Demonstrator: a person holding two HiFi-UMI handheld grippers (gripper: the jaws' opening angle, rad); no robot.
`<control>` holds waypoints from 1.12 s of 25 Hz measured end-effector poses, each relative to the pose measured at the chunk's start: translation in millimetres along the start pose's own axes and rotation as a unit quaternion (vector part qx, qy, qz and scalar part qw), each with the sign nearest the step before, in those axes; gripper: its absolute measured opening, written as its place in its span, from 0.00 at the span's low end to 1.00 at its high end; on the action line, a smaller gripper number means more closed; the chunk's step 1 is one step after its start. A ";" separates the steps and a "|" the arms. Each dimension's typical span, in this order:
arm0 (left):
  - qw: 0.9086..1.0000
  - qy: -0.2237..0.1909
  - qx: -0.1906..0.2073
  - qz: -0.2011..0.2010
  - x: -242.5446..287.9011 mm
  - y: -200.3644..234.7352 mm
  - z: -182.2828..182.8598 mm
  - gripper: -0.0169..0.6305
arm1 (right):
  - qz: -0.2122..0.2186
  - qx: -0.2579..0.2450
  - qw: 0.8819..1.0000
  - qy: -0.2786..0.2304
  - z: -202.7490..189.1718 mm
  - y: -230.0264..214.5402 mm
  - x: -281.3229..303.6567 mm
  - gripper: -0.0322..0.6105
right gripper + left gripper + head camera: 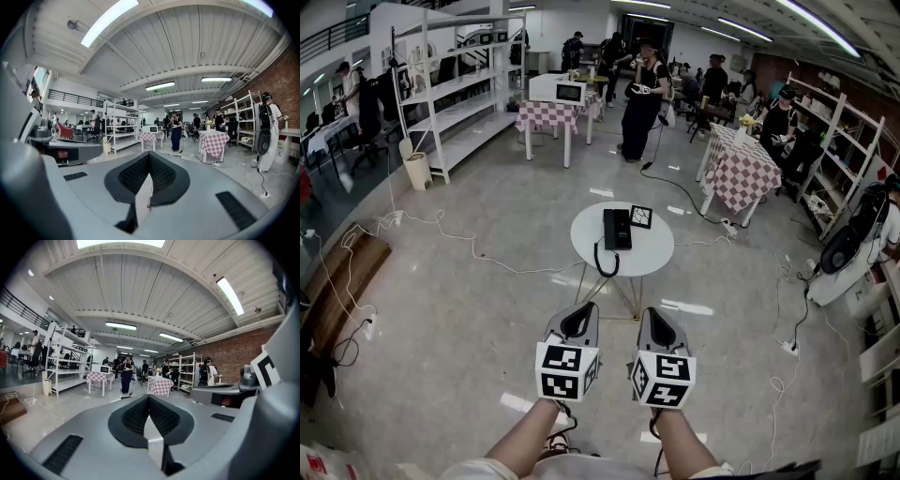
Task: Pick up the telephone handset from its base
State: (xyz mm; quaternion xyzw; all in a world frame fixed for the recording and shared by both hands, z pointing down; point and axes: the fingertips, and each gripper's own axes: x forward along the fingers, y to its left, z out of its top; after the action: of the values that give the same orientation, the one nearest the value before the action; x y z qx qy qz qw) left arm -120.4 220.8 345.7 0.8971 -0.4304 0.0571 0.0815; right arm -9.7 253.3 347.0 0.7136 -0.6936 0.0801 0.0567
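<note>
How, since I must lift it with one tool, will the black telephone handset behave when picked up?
The handset looks like a stiff plastic bar, so it should probably lift without bending. Its cord dangles over the edge of the table, so it will likely tug back and may drag the base.

A small round white table (652, 255) stood on thin metal legs (630, 296) in the open middle of a glossy grey floor (469, 319). Two things lay on its top. A black telephone (617, 228) sat near the centre, its long side running from the far edge toward the near one. Its dark cord (604, 263) curled off the near left rim and hung in a loop. Just beside the phone on the right was a small black-framed square (641, 217) with a pale face, turned slightly askew. Loose white cables (441, 230) trailed over the floor to the table's left.
</note>
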 end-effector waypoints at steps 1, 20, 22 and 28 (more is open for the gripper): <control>1.000 0.000 0.002 0.002 -1.3 -2.3 -0.3 0.05 | 0.003 -0.001 1.000 -0.001 0.8 0.5 -2.1 0.08; 1.000 0.002 0.009 0.018 17.1 -34.8 -3.3 0.05 | 0.004 0.035 0.999 0.000 -4.2 -56.1 -16.5 0.08; 1.000 0.007 0.009 0.016 22.1 -40.7 -7.2 0.05 | -0.001 0.038 0.999 0.005 -8.8 -66.8 -17.2 0.08; 1.000 0.015 0.017 0.015 41.4 -49.4 -6.4 0.05 | -0.009 0.038 0.999 0.007 -7.6 -89.0 -11.4 0.08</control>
State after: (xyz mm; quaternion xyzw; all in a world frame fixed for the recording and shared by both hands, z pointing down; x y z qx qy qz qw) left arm -56.2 220.9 354.3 0.8908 -0.4417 0.0791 0.0718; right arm 78.7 268.7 354.9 0.7206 -0.6835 0.1112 0.0354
